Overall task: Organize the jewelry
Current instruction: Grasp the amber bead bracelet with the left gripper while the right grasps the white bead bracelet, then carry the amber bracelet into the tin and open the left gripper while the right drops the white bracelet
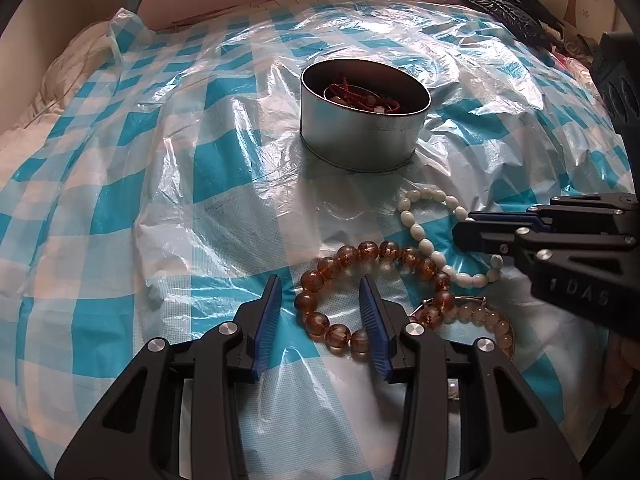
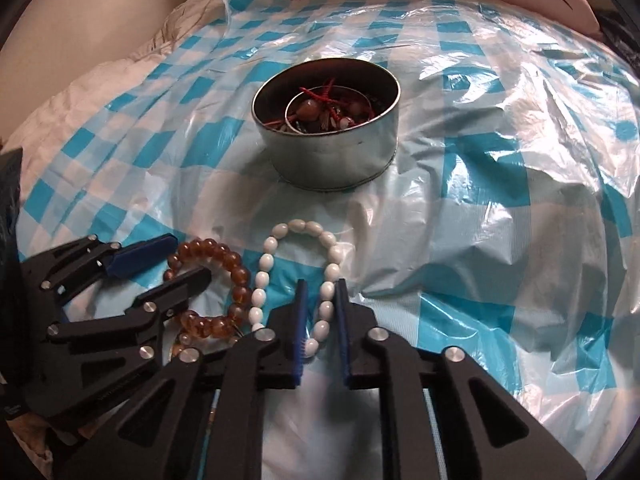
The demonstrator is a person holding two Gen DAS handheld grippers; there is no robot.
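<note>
Checked plastic sheet [image 2: 500, 184] underlies all; right gripper [image 2: 320, 300] pinches the white bracelet [image 2: 296, 228] nearside of the tin [image 2: 328, 160]; left gripper [image 1: 320, 300] gapes, straddling the amber bracelet [image 1: 320, 280].

Left tool [image 1: 320, 304]: matte black plastic frame, triangular cut-outs, round silver screws at pivots, ribbed blue pads on inner finger faces. Right tool [image 2: 320, 300]: same black build, silver screws, blue ribbed pads; raised lettering "DAS" on side.

Left gripper [image 1: 320, 292] apart; right gripper [image 2: 320, 286] clamped
</note>
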